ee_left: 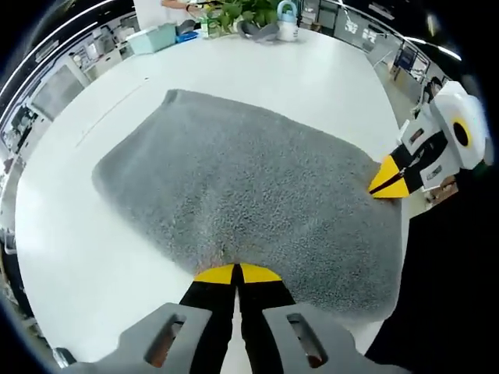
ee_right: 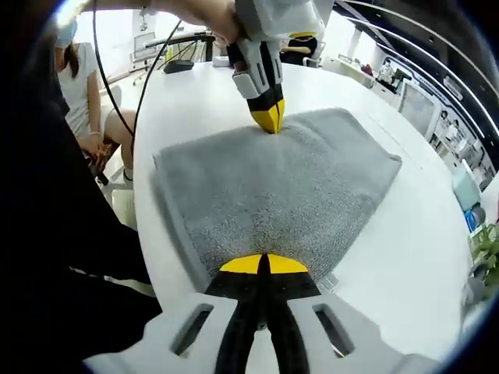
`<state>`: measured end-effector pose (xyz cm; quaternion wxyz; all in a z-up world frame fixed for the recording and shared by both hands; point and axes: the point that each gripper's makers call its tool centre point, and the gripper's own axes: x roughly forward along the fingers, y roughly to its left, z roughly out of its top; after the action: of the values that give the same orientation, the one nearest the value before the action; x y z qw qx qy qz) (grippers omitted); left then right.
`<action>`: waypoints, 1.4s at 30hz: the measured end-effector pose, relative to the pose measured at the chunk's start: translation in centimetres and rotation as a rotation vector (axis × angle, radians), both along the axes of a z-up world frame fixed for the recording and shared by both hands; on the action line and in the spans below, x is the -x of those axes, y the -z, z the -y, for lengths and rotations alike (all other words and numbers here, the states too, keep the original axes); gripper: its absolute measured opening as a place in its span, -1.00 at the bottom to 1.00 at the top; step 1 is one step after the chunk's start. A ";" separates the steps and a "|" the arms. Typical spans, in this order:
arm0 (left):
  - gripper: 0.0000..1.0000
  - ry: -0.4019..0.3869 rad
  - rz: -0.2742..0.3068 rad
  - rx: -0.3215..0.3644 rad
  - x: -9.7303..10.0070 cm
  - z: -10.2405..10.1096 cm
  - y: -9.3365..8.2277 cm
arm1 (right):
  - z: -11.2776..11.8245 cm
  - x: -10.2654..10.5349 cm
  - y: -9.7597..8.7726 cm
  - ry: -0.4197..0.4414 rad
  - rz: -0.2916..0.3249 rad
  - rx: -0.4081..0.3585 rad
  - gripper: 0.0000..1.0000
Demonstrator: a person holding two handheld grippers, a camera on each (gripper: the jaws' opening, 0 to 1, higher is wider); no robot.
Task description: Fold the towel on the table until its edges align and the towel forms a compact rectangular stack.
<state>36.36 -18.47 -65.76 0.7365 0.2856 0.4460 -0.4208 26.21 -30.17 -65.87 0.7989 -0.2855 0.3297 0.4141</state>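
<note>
— Where do we have the towel (ee_left: 249,195)?

— Spread flat on the white counter (ee_left: 312,86), a grey rectangle. In the left gripper view it runs from our near edge out toward the middle of the counter.

— And our left claw (ee_left: 236,273)?

— Its yellow tips are pressed together on the towel's near edge; the pile puckers right where they meet, so we have it pinched there.

— The right claw (ee_right: 263,265)?

— Same story in the right gripper view: jaws closed tight, tips meeting on the hem nearest us, a small tag showing just beside them. In the left gripper view it sits at the towel's right-hand edge, tips touching the cloth.

— Anything else around?

— A teal box (ee_left: 153,37), a plant (ee_left: 238,13) and a pale kettle (ee_left: 288,22) stand at the counter's far end, well apart from the towel. A seated person (ee_right: 86,93) is beside the counter in the right gripper view.
</note>
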 end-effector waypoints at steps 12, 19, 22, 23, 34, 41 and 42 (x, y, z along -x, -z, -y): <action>-0.98 0.288 0.178 -0.061 0.5 0.3 -0.1 | -0.1 0.0 -0.4 0.050 0.083 -0.101 -1.00; -0.98 0.317 0.165 -0.126 0.5 0.4 0.0 | -0.3 0.4 -0.8 -0.083 0.184 0.028 -1.00; -0.98 0.289 0.153 -0.095 0.4 0.2 0.0 | -0.1 1.1 -1.1 -0.030 0.137 -0.055 -1.00; -0.98 0.285 0.152 -0.083 0.5 0.1 -0.1 | 0.3 1.5 -1.2 -0.022 0.134 -0.062 -1.00; -0.98 0.288 0.153 -0.075 0.4 0.2 -0.1 | 2.3 5.2 -0.8 -0.034 0.124 -0.103 -0.69; -0.98 0.287 0.153 -0.067 0.5 0.3 0.0 | 2.7 3.5 -0.8 -0.026 0.160 -0.030 -0.63; -0.98 0.287 0.154 -0.068 0.5 0.3 0.0 | 2.6 3.5 -0.6 -0.032 0.154 -0.028 -0.60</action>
<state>35.90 -18.75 -65.74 0.6908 0.4026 0.3567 -0.4832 22.71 -32.78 -65.28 0.8191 -0.3105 0.2566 0.4083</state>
